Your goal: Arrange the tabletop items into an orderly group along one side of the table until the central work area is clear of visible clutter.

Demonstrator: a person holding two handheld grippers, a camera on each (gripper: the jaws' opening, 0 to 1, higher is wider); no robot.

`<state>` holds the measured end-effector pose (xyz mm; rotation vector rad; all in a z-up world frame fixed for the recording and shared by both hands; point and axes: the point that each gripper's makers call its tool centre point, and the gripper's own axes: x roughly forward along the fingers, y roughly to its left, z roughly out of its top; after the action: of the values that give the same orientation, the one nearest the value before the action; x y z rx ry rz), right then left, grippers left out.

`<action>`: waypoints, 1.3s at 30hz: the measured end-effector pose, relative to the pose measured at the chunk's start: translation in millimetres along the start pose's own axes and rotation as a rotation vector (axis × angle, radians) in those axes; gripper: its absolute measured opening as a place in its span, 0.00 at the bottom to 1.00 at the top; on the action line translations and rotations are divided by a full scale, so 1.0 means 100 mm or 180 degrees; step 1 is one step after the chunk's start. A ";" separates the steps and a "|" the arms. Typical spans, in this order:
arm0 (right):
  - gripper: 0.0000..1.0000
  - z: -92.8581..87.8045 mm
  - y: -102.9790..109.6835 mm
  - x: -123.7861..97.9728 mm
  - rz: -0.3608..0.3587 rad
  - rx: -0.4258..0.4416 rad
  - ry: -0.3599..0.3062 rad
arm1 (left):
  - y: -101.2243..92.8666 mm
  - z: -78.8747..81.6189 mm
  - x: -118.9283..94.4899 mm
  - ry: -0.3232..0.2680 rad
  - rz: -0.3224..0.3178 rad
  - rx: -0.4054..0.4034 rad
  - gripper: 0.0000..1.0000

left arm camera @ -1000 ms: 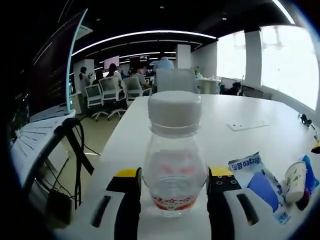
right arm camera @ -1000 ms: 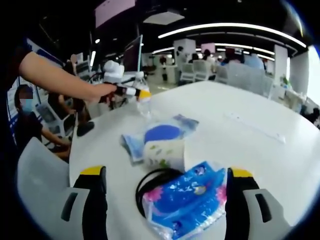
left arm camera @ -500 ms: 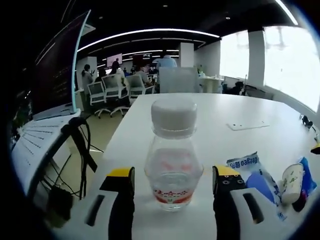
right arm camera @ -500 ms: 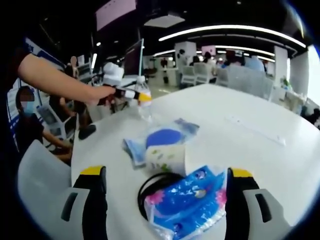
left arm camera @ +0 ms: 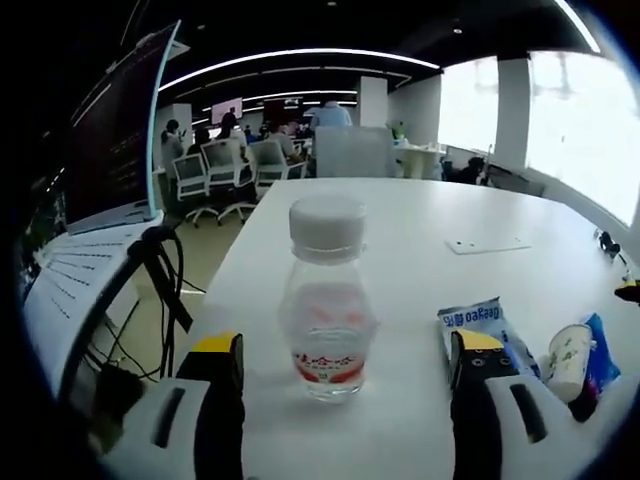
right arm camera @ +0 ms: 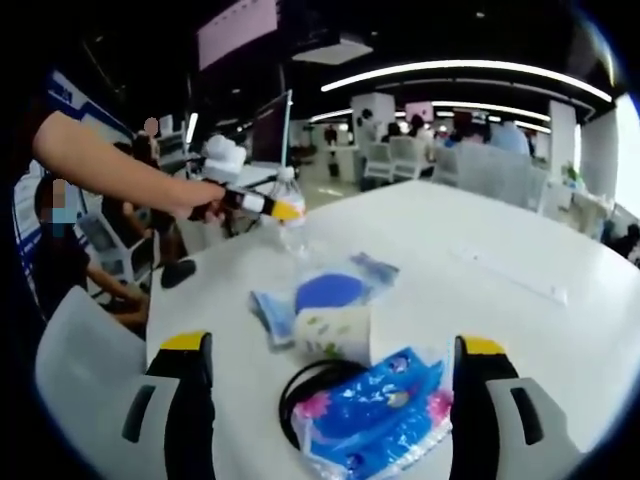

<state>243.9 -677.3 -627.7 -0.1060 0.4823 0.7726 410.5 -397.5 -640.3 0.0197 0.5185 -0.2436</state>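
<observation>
Both my tongs spread, gripping nothing.
Left tongs straddle the upright bottle near the surface edge, not touching; right tongs flank a blue packet over a black cable, tissue box beyond.

Both views bright on the white table, dark toward the ceiling. Long curved ceiling light strips glow overhead, bent by fisheye distortion. Big windows at far right in the left gripper view are blown out, glare washing the tabletop. Bottle fairly sharp with a faint shadow at its base; far office chairs soft. Edges smeared, slightly blurry overall.
</observation>
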 end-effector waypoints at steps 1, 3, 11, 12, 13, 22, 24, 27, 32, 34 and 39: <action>0.98 0.01 0.00 -0.01 0.0001 -0.0003 -0.0010 | -0.01 0.00 -0.02 0.0002 0.0000 0.0007 0.87; 0.98 0.03 0.00 -0.02 0.0003 -0.0007 -0.0023 | -0.02 0.01 -0.06 -0.0010 -0.0008 0.0012 0.88; 0.98 0.07 0.07 -0.06 0.0065 -0.0075 -0.0037 | -0.10 -0.02 -0.18 0.0021 -0.0043 -0.0020 0.95; 0.99 0.08 0.07 -0.07 0.0063 -0.0080 -0.0045 | -0.12 -0.02 -0.20 0.0031 -0.0049 -0.0011 0.97; 0.99 0.08 0.07 -0.07 0.0063 -0.0081 -0.0048 | -0.12 -0.02 -0.21 0.0035 -0.0055 -0.0002 0.98; 0.99 0.12 0.08 -0.13 0.0041 -0.0181 -0.0065 | -0.28 0.08 -0.41 -0.0020 -0.0145 0.0126 0.99; 0.98 0.13 0.08 -0.14 0.0028 -0.0213 -0.0074 | -0.33 0.09 -0.46 -0.0029 -0.0156 0.0173 0.99; 0.98 0.14 0.07 -0.17 0.0020 -0.0207 -0.0095 | -0.37 0.06 -0.48 -0.0013 -0.0172 0.0241 0.99; 0.98 0.15 0.06 -0.24 0.0000 -0.0205 -0.0137 | -0.41 0.01 -0.48 0.0005 -0.0202 0.0301 0.99; 0.98 0.15 0.06 -0.26 -0.0006 -0.0199 -0.0148 | -0.49 -0.01 -0.52 0.0007 -0.0223 0.0322 0.99; 0.95 0.15 0.02 -0.33 -0.0058 -0.0184 -0.0146 | -0.64 -0.01 -0.60 -0.0030 -0.0281 0.0410 0.96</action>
<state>227.6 -693.5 -599.3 -0.1457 0.4151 0.7697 344.4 -445.8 -609.2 0.1211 0.4941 -0.3630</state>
